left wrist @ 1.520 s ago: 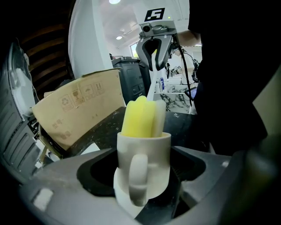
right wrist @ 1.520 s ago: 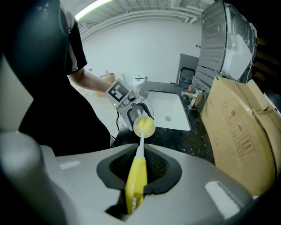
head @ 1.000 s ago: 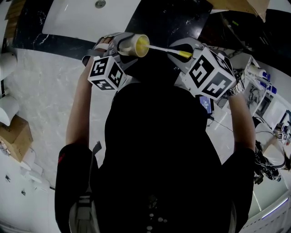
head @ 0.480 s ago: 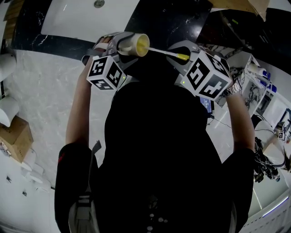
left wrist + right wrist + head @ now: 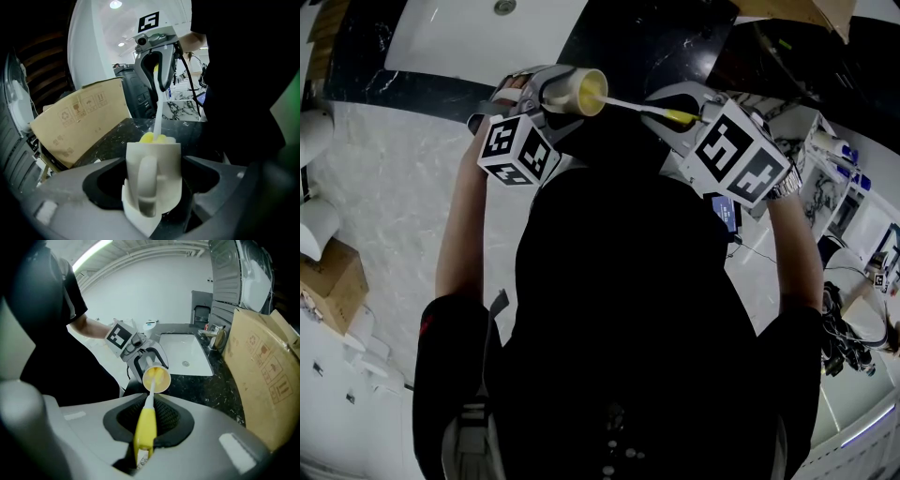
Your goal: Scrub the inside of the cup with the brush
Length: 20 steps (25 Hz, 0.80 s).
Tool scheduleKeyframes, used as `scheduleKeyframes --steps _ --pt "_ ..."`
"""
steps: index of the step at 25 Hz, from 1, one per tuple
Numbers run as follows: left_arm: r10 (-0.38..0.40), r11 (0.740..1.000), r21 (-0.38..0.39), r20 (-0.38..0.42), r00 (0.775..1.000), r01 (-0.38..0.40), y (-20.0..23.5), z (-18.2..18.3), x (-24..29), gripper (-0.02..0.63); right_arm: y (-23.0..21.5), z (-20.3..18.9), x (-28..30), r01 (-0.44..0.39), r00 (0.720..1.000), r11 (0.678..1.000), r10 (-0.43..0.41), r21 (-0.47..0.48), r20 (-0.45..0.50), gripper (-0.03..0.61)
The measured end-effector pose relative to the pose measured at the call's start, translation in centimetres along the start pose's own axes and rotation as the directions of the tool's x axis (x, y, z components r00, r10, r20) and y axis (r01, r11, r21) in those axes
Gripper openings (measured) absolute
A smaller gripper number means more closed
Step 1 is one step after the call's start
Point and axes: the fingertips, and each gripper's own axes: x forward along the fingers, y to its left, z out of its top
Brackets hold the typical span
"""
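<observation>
Cup clamped in the left gripper; right gripper pinches the brush, head inside; steady twisting strokes against the wall would scrub best.

Black marble counter runs across 12 o'clock, w/ white sink set in at 11. Cardboard sheet sits on it at 1. Pale marble floor below, small cardboard box at 9.

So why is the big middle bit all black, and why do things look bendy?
Head view: the person's black top fills the middle. Left gripper view: the wide lens bends the edges; the close cup looks soft. Right gripper view: dark corners, brush clear.
</observation>
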Motion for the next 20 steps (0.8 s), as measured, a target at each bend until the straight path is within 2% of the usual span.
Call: scheduleKeyframes --steps 8,20 --pt "-0.003 1.000 0.021 -0.001 1.000 0.003 -0.1 0.0 0.2 0.388 -1.0 0.0 -0.1 0.010 0.999 0.999 -0.011 -0.033 -0.047 0.041" --pt "-0.001 1.000 0.024 0.007 1.000 0.001 -0.1 0.0 0.1 0.388 -1.3 -2.4 1.6 -0.019 0.996 1.000 0.020 0.011 -0.091 0.041"
